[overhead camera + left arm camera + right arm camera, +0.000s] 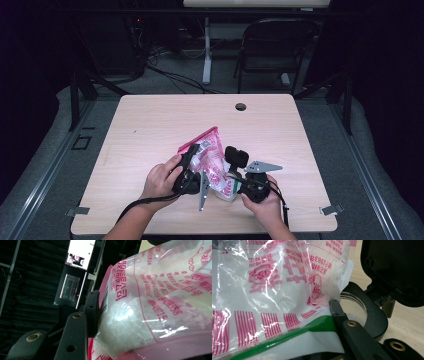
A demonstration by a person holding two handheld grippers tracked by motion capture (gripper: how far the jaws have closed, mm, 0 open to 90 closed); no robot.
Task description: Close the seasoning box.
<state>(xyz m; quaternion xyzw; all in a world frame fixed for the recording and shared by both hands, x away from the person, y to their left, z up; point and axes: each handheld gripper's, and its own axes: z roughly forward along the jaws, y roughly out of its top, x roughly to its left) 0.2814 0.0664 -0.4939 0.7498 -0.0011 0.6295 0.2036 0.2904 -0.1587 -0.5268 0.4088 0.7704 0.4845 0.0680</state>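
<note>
While both hands sit near the front edge of the light wooden table (150,120), the clear plastic pouch with pink print and white granules inside (214,159) hangs between the two grippers, lifted off the tabletop and tilted, its pink sealed top pointing away from the person.

Left gripper (189,167): clamped on the pouch's left edge. The left gripper view has one black jaw pressed flat against the film beside the pink side seam (106,290); the other jaw is behind the bag, so I can't see it.

Right gripper (239,186): shut on the lower corner of the pouch. In the right gripper view the jaw tip bites where the white-and-green bottom strip (312,327) meets the film.

Handling, my read:
- Soft film, loose granular fill. The load will slump to whichever end is lowest, so the bag sags and shifts balance when tilted.
- Looks moderately heavy for its size; the film is taut around the fill.
- Glossy and slippery. A pinch on the bulging middle would likely slide.
- Best grip points: flat seams and corners, where the film is doubled and there are no grains under the pads. Both current grips are roughly there.
- Risk: pulling the two ends apart hard could stress a seam; the granules themselves aren't fragile.

Small round cable hole (240,106) sits at the far table edge, well apart.
</note>
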